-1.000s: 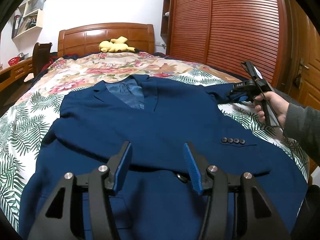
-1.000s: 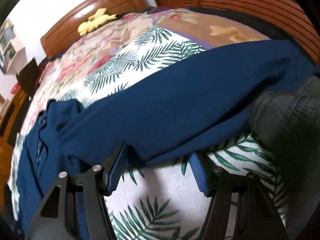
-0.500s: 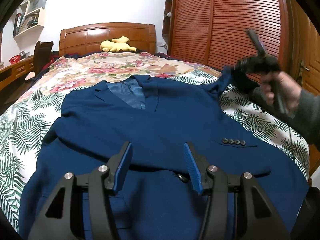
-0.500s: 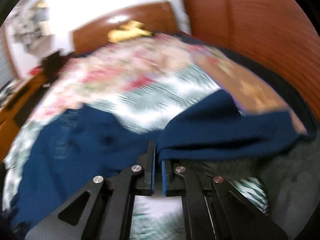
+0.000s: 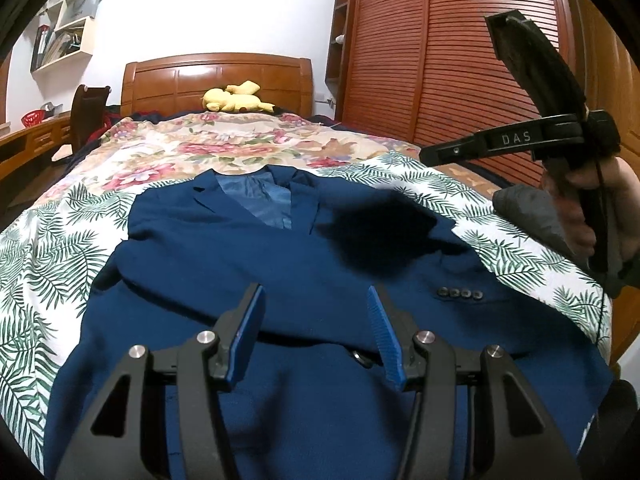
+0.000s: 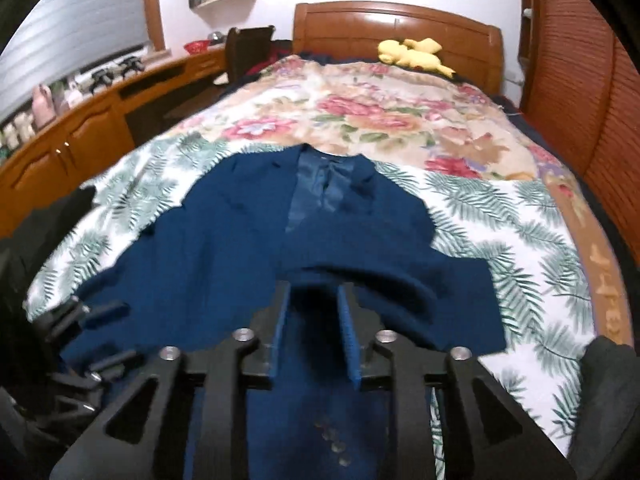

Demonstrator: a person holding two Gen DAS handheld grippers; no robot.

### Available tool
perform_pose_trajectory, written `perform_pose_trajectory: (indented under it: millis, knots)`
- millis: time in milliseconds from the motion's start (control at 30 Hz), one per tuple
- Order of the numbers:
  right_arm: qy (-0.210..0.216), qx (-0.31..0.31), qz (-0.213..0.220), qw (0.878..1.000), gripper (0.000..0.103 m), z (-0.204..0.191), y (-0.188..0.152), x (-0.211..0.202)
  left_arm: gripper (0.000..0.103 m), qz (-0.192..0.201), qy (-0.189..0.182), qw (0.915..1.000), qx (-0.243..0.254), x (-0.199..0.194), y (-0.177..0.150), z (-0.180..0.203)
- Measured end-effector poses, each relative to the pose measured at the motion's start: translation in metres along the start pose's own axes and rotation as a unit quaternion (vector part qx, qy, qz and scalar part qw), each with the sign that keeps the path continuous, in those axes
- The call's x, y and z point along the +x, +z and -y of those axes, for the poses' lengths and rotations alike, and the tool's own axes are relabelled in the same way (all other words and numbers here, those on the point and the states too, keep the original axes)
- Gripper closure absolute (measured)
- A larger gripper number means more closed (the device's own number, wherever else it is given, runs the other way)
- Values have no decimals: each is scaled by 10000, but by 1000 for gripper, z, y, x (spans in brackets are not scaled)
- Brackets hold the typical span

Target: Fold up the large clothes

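The blue jacket [image 5: 280, 264] lies flat on the bed [image 5: 48, 248], collar toward the headboard. The left gripper [image 5: 316, 332] hovers wide open over its hem; the right gripper [image 6: 314, 330], partly open and empty, hangs above the folded sleeve [image 6: 400, 288], nearer it.

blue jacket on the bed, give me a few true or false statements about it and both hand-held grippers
1. The blue jacket lies on the leaf-print bedspread. True.
2. The left hand-held gripper is clamped on the jacket. False: its jaws are open and hold nothing.
3. A yellow plush toy sits by the headboard. True.
4. The sleeve cuff buttons are white. False: they are dark.
5. The right hand-held gripper is open above the jacket. True.
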State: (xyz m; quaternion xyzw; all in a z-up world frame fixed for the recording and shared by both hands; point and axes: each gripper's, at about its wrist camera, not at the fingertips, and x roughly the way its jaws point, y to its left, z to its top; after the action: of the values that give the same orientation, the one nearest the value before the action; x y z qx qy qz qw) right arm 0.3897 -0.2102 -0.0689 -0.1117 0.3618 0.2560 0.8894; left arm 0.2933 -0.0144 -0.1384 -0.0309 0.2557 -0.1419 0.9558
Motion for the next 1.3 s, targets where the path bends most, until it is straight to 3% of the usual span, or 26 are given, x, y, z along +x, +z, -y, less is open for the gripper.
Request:
perform_pose_trajectory:
  millis: [133, 200, 400, 500, 867, 1000, 1100, 1167, 1233, 1300]
  knots:
    - [-314, 78, 141, 9994, 52, 12, 6, -19, 51, 82, -114, 9999, 42, -15, 3, 0]
    - [-518, 158, 181, 9984, 49, 24, 8, -20, 51, 171, -133, 9997, 84, -24, 6, 0]
    - [-902, 680, -173, 9934, 49, 72, 1, 17, 51, 310, -103, 9994, 59, -38, 12, -8]
    - [-1012, 1115, -360, 9879, 49, 99, -10, 41, 51, 365, -108, 9993, -27, -41, 15, -13]
    - [-1638, 1743, -1044, 9654, 49, 168, -58, 99, 51, 327, -135, 9994, -4, -40, 16, -15]
    - [-1535, 2009, -1186, 9602, 48, 181, -68, 108, 51, 301, -128, 9995, 20, -39, 16, -14]
    - [-1407, 1980, -1117, 9636, 48, 178, -66, 107, 51, 251, -90, 9996, 38, -37, 16, -12]
    - [-1311, 1892, -1137, 9665, 62, 172, -65, 110, 51, 240, -83, 9997, 41, -36, 16, -11]
    - [-1251, 1641, -1187, 9713, 93, 164, -61, 114, 51, 230, -94, 9997, 38, -37, 16, -9]
    - [-1234, 1451, -1167, 9747, 96, 155, -55, 113, 51, 229, -86, 9997, 65, -39, 15, -6]
